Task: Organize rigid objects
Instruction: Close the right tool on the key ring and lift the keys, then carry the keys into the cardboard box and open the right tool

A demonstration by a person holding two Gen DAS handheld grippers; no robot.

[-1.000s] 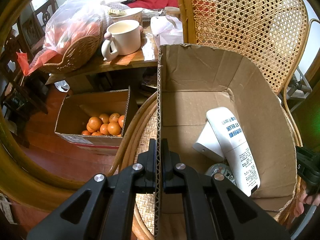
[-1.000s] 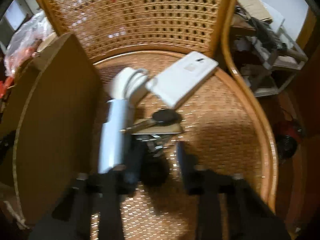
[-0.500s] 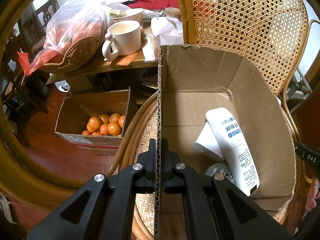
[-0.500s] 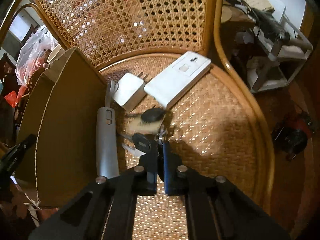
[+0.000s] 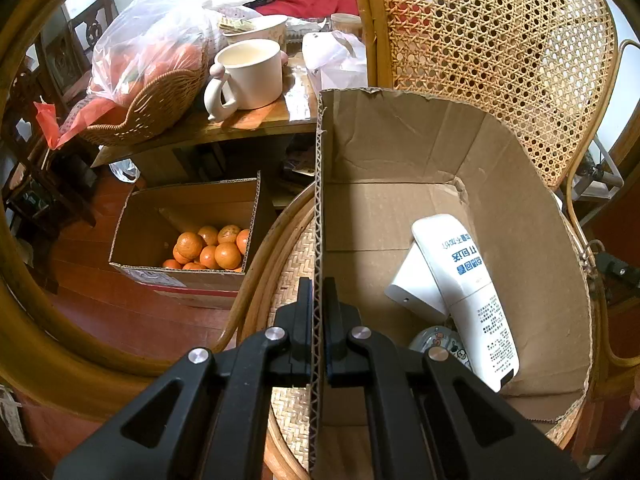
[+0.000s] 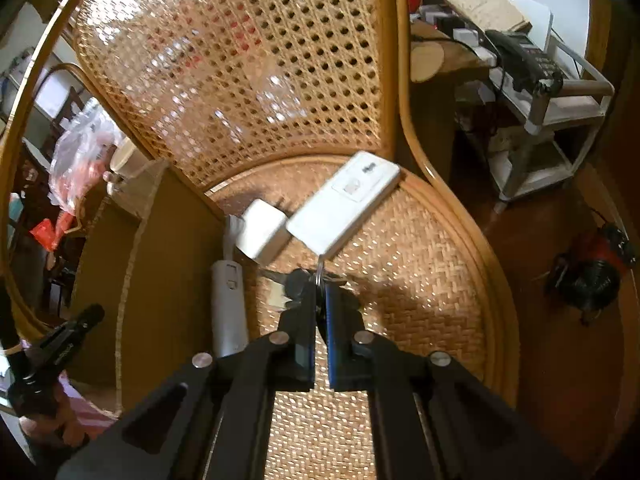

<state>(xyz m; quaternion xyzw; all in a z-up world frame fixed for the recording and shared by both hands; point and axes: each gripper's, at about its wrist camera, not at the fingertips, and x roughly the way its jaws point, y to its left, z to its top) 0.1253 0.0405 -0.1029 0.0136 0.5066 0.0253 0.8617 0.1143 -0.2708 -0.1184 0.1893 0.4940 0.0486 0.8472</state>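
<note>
My left gripper (image 5: 319, 292) is shut on the near wall of an open cardboard box (image 5: 400, 152) that stands on a wicker chair seat. Inside the box lie a white bottle (image 5: 472, 292), a white block (image 5: 412, 288) and a small round tin (image 5: 438, 342). My right gripper (image 6: 319, 292) is shut on a bunch of keys (image 6: 298, 280), held a little above the seat. Beyond the keys, on the seat, lie a flat white device (image 6: 344, 206), a white charger (image 6: 264, 232) and a long pale grey stick (image 6: 228, 304) against the box's outer wall (image 6: 168, 260).
The chair's cane back (image 6: 240, 60) rises behind the seat. A box of oranges (image 5: 208, 246) sits on the floor to the left, under a table with a cream mug (image 5: 248, 74) and a basket (image 5: 148, 112). A white shelf (image 6: 540, 112) stands at the right.
My right gripper closed on the bunch of keys and lifted it off the seat. The left gripper kept its hold on the box wall and stayed put.
</note>
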